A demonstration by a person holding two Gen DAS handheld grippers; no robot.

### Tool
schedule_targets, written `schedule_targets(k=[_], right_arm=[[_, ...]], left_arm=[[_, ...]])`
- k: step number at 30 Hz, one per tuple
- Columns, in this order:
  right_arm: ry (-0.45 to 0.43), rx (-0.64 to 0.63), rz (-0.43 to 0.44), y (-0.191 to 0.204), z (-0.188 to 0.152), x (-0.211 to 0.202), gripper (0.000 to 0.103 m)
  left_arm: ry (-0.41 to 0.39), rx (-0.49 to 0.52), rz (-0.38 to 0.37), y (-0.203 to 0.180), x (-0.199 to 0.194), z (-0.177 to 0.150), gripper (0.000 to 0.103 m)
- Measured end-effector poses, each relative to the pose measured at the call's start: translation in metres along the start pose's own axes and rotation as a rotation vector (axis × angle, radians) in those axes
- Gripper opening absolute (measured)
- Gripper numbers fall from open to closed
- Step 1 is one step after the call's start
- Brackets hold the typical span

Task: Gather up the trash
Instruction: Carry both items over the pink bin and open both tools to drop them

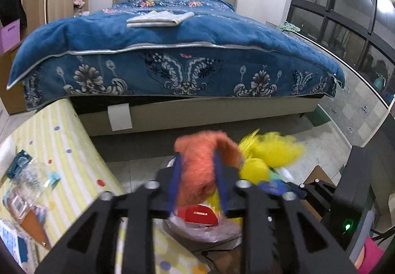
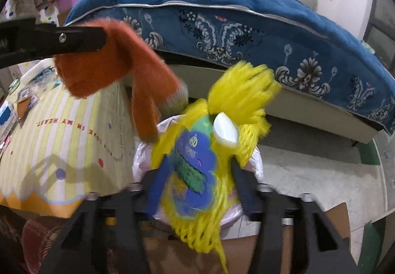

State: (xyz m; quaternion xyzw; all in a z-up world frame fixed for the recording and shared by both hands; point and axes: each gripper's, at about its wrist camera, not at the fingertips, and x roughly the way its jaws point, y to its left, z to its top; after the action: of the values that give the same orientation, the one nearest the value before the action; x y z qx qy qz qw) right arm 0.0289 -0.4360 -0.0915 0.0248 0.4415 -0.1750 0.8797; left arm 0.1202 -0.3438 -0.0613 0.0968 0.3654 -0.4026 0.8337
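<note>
My left gripper (image 1: 197,170) is shut on an orange fuzzy glove (image 1: 202,165), held in the air above a bin lined with a pale plastic bag (image 1: 202,232). A red packet (image 1: 200,216) lies in that bag. My right gripper (image 2: 197,182) is shut on a yellow mesh net bag (image 2: 237,101) with a blue and green label (image 2: 192,165) and a white tag (image 2: 226,129). It hangs over the same bag-lined bin (image 2: 140,158). The glove (image 2: 118,62) and left gripper also show in the right wrist view, just left of the net. The net shows in the left wrist view (image 1: 266,153).
A table with a yellow striped cloth (image 1: 61,131) stands at the left, with wrappers and a clear plastic bag (image 1: 27,180) on it. A bed with a blue quilt (image 1: 172,52) fills the back. A cardboard box (image 2: 335,219) sits on the floor at the right.
</note>
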Motion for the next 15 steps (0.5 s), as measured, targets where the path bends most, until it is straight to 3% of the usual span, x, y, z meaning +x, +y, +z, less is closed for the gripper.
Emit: schedule_targets(k=[1,2,7,15], right_arm=[[0.002,0.002,0.001,-0.001,-0.001,0.001,0.065],[0.004,0.007,0.002,-0.003,-0.002,0.002,0.065],[0.005,0.045,-0.009,-0.015,-0.010,-0.006,0.065],[-0.062,0.114,0.019,-0.020,-0.013,-0.057,0.065]], left_arm=[[-0.004,-0.007,0.001,0.001,0.002,0.001,0.050],[-0.006,-0.012,-0.003,0.001,0.003,0.001,0.051],[-0.020,-0.031,0.012,0.011,-0.008,-0.002,0.051],[-0.065,-0.082,0.095,0.040,-0.065,-0.022,0.055]])
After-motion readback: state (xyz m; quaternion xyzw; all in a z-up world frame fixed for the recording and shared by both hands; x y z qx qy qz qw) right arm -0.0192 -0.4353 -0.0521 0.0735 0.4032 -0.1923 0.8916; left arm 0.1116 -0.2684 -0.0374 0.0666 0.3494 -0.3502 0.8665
